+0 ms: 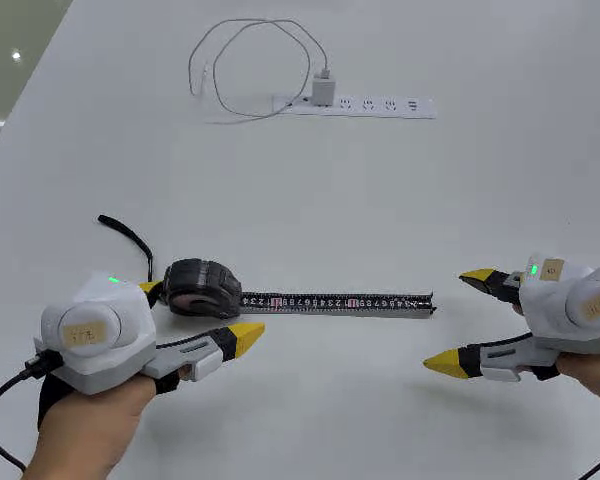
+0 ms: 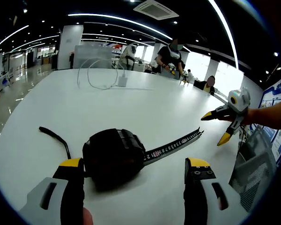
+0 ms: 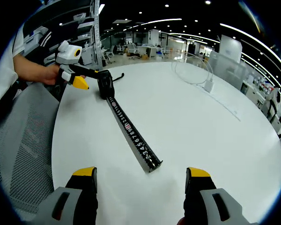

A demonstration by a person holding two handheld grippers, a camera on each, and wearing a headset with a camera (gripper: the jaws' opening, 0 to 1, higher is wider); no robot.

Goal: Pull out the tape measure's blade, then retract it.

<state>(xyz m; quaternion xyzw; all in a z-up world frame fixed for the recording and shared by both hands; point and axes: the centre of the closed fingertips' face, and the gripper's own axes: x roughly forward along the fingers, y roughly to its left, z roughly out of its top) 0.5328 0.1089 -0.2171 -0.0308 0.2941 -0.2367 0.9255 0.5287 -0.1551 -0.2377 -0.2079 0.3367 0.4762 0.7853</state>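
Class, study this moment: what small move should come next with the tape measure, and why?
Probably closing the left gripper on the case. Its jaws stand open on either side of the case, the blade lies pulled out along the table, and the right gripper is open, clear of the blade's tip. Only retracting seems left.

a white table (image 1: 380,200) is filling the frame. at lower left, the left gripper (image 1: 200,312) is sitting with its jaws spread, the black tape measure (image 1: 202,288) lying between them, close against the far jaw. its blade (image 1: 340,302) is lying flat, stretching rightward toward the centre, and its black strap (image 1: 128,238) is trailing up and left. at lower right, the right gripper (image 1: 460,320) is hovering with jaws apart, just beyond the blade's end. at the top, a white power strip (image 1: 360,104) is holding a charger (image 1: 323,92) with a looping cable (image 1: 250,70).
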